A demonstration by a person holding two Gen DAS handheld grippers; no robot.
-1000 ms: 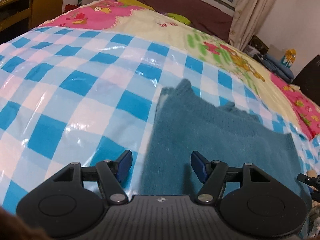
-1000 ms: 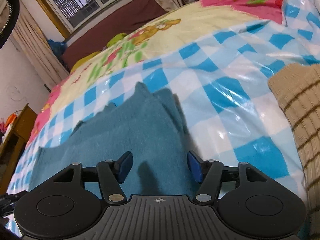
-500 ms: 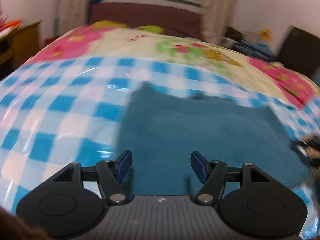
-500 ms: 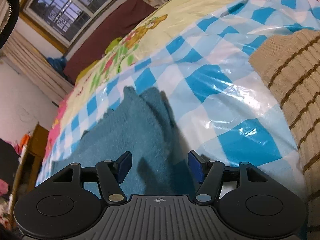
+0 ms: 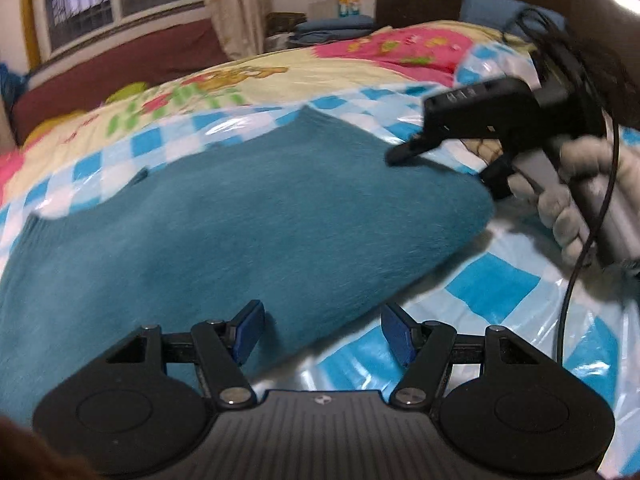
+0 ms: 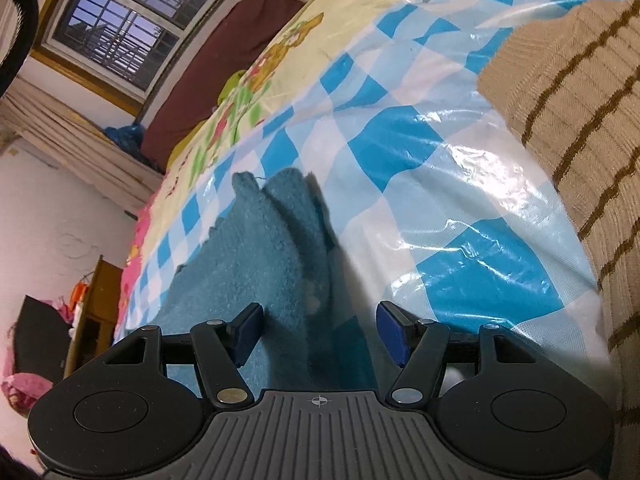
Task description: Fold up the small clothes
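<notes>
Both grippers are seen with jaws apart and nothing held: the left gripper [image 5: 322, 330] over the near edge of the teal garment [image 5: 240, 216], the right gripper [image 6: 318, 330] over its side edge. The garment is spread flat on the checked plastic sheet [image 6: 420, 216]. A fold seems not yet begun; next, an edge must probably be pinched.

Bedroom background.
Barred window [image 6: 116, 32] with beige curtains [image 5: 236, 4]; wooden cabinet [image 6: 94, 320] against white wall [image 6: 52, 208].
</notes>
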